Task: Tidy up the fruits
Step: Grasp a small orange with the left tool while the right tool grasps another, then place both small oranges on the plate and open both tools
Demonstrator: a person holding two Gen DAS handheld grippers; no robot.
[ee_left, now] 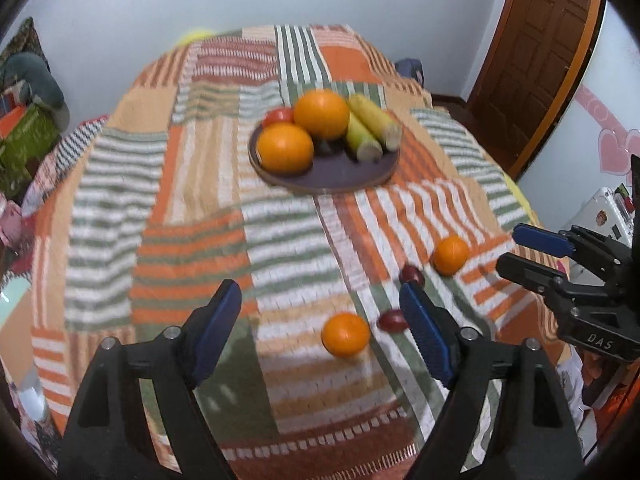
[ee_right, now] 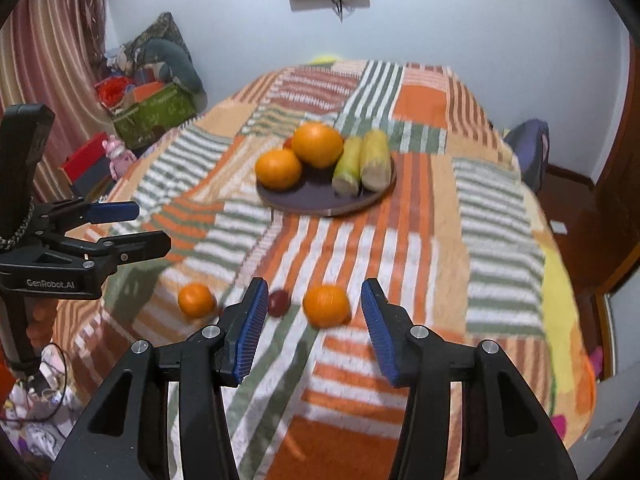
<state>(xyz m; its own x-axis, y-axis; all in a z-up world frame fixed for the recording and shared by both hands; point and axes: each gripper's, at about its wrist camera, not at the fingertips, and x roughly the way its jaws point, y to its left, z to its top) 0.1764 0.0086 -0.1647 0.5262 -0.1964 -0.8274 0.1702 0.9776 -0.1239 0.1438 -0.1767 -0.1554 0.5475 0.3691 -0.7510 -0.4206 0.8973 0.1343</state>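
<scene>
A patchwork blanket covers the bed. At its centre, a dark plate gathers two oranges and two corn cobs, long axes pointing away from the cameras. Nearer than the plate, loose mandarins and plums await collection. Left claw and right claw are held open, empty.

Even, soft indoor light; both fisheye views are motion-blurred, bowed at the edges, with dark vignetted corners.

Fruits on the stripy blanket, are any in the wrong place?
Yes: two small oranges and two dark red plums lie loose on the striped blanket, away from the dark round plate.
</scene>
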